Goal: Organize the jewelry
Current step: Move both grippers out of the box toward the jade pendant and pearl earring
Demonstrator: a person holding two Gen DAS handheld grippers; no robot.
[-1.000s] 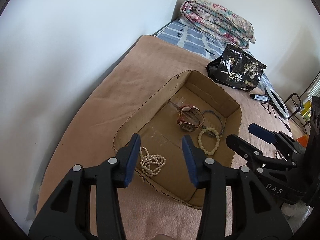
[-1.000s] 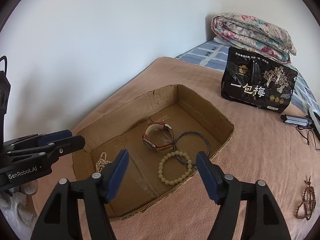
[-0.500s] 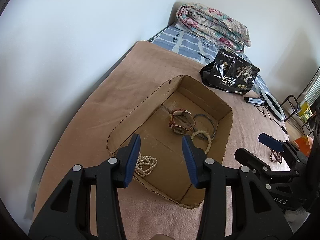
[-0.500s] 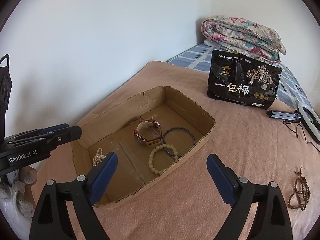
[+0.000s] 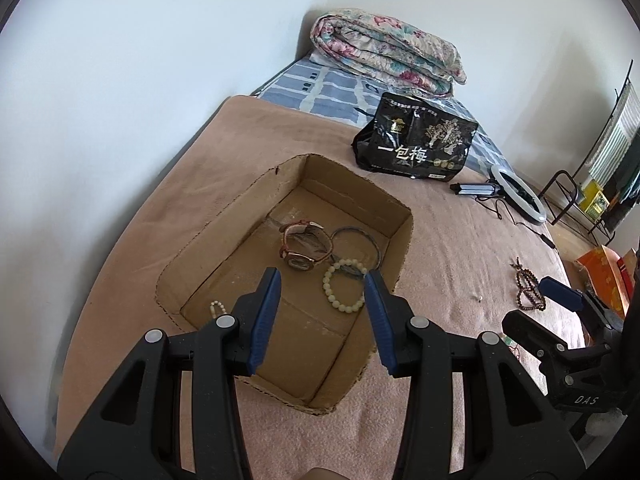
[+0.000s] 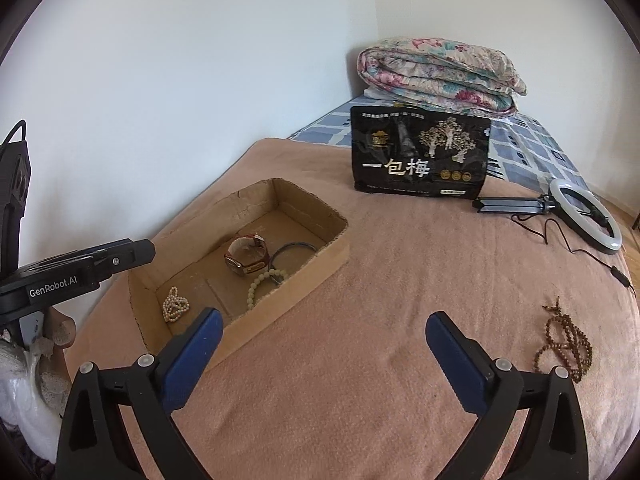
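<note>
Your right gripper point(image 6: 320, 354), fingers spread wide and empty, could snag or scatter the loose brown bead strand point(image 6: 564, 344) near the blanket's point(image 6: 380, 280) right edge, outside the cardboard box point(image 6: 320, 256), if you close on one loop.

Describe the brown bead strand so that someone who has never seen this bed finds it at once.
Start at the cardboard box on the pink blanket, then look well to its right, toward the white ring light. The brown bead strand lies there in loose loops on the bare blanket. It is the only jewelry outside the box, and darker than the pale bead bracelet inside.
</note>
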